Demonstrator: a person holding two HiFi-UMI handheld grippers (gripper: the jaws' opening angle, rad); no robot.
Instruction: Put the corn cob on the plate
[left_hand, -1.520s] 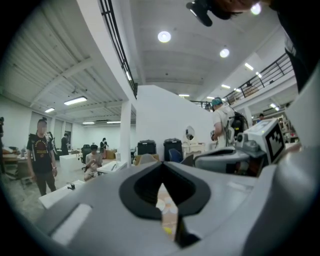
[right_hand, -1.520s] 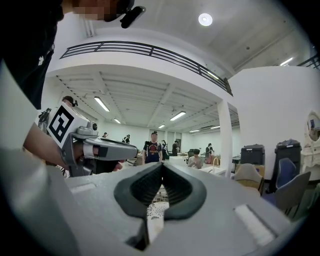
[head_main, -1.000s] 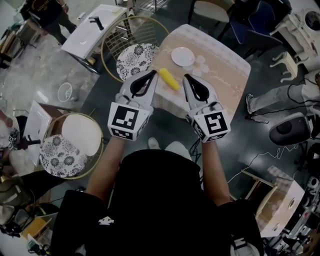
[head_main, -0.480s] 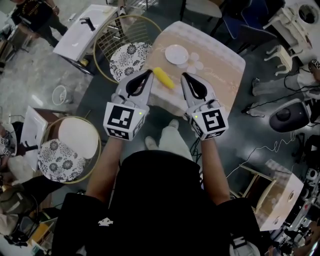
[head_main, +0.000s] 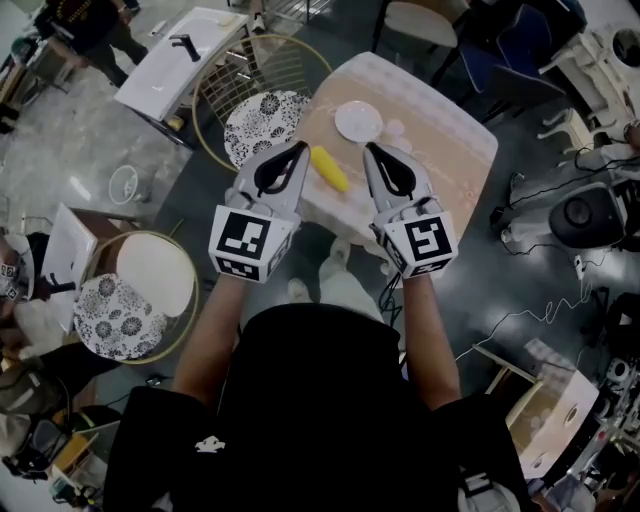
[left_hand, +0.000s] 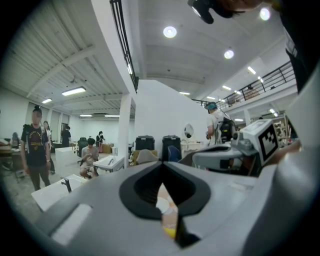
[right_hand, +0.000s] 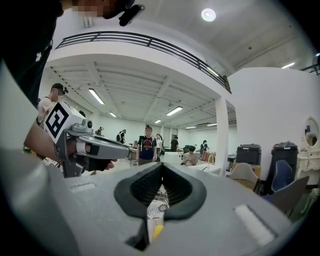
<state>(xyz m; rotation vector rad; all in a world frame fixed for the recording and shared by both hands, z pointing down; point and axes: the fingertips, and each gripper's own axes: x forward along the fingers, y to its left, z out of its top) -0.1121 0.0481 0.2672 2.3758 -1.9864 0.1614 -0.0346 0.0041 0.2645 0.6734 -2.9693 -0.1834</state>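
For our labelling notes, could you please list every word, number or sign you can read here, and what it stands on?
No text can be read.
Cubes on the left hand-held gripper and right hand-held gripper: black-and-white square patterns, not letters.
Yellow shirt print: too small.
Bystander's shirt print: blurred.
White shirt logo: no letters readable.

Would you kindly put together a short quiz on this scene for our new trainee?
1. True or false: the corn cob already lies on the plate.
2. The left tongs and right tongs are: A) both shut and empty; B) both wide open; C) both shut on the corn cob.
3. Fill in: in the head view, the corn cob shows ___ the tips of the two tongs.
Key: 1 false; 2 A; 3 between.
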